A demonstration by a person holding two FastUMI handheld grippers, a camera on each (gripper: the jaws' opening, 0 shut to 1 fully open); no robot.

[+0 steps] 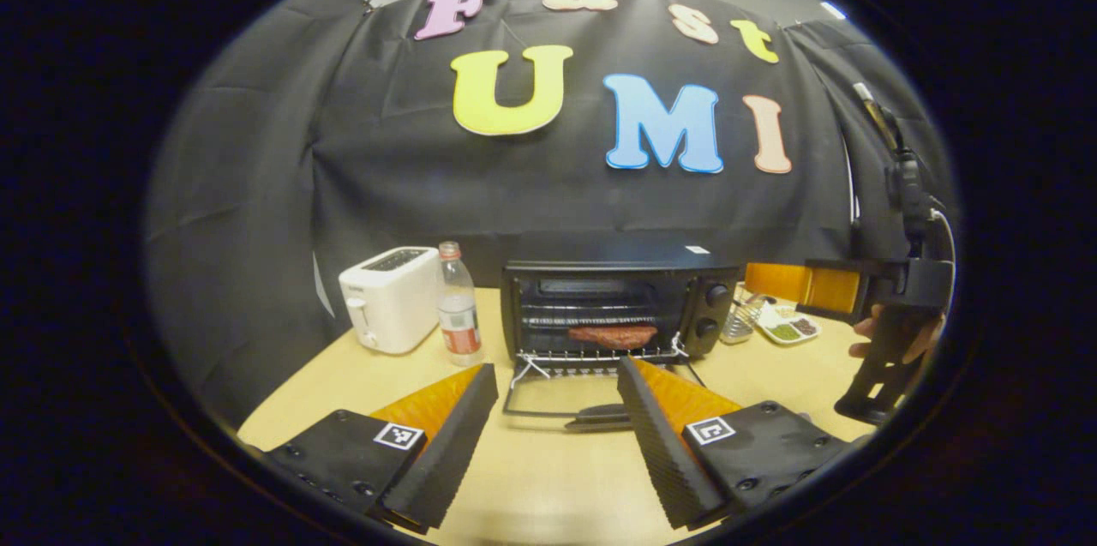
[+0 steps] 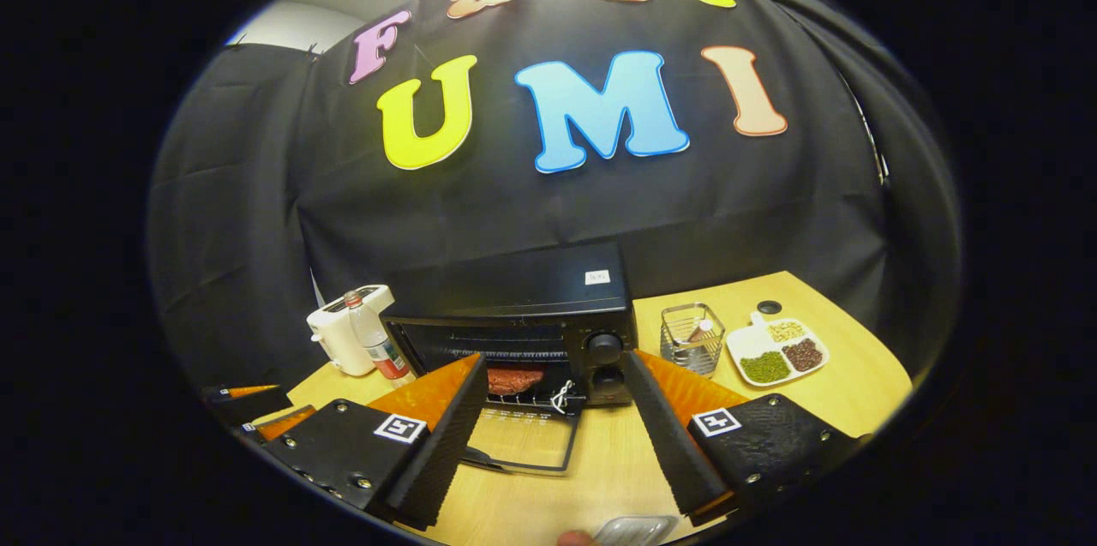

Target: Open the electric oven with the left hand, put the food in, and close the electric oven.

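The black electric oven (image 1: 617, 272) stands at the middle of the wooden table with its glass door (image 1: 557, 396) folded down flat. A red slab of meat (image 1: 613, 335) lies on the wire rack inside. My left gripper (image 1: 557, 396) is open, low over the table just in front of the lowered door, with nothing between its fingers. In the right gripper view the oven (image 2: 531, 297) is ahead with the meat (image 2: 514, 379) inside and the door (image 2: 527, 443) down. My right gripper (image 2: 553, 387) is open and holds nothing. It hangs to the oven's right (image 1: 801, 289), held by a hand (image 1: 866, 330).
A white toaster (image 1: 390, 297) and a water bottle (image 1: 458, 306) stand left of the oven. On its right are a wire basket (image 2: 692, 339) and a white divided plate (image 2: 776, 353) of beans. A silver tray (image 2: 634, 529) lies at the near table edge.
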